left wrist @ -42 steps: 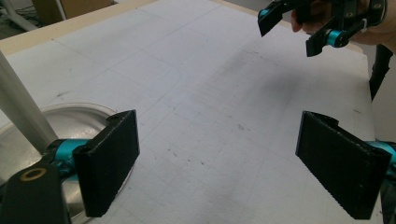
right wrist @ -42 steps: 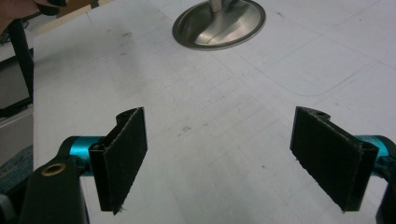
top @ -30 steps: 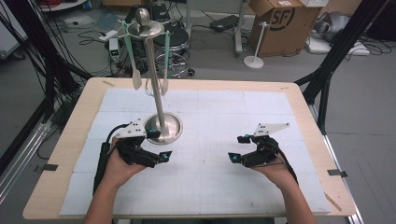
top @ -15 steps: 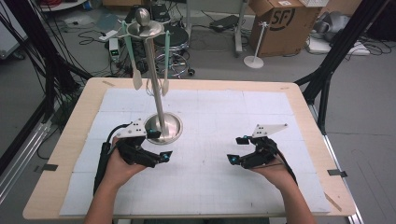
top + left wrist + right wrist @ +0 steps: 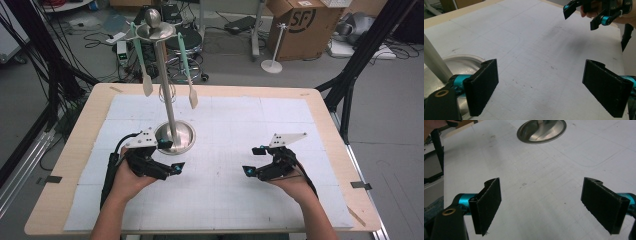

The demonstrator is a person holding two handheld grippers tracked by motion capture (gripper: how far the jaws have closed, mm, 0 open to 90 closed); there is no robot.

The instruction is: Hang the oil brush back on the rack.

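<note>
A metal stand (image 5: 165, 90) with a round base (image 5: 186, 140) rises from the white mat (image 5: 225, 115). From its top disc hang two spatulas, a pale one (image 5: 145, 80) and a mint-handled one (image 5: 188, 80). My left gripper (image 5: 172, 156) rests just in front of the base, open and holding nothing. In the left gripper view its jaws stand wide apart (image 5: 544, 87), with the pole (image 5: 434, 62) and base (image 5: 466, 61) at the left. My right gripper (image 5: 251, 160) lies at the mat's right, open and holding nothing (image 5: 546, 205). It faces the base (image 5: 541, 131).
The wooden table edge (image 5: 65, 165) borders the mat. On the floor behind the table are a cardboard box (image 5: 295, 20), a stool (image 5: 182, 50), cables and a small white floor stand (image 5: 272, 64). Black frame legs (image 5: 350, 80) stand at both sides of the table.
</note>
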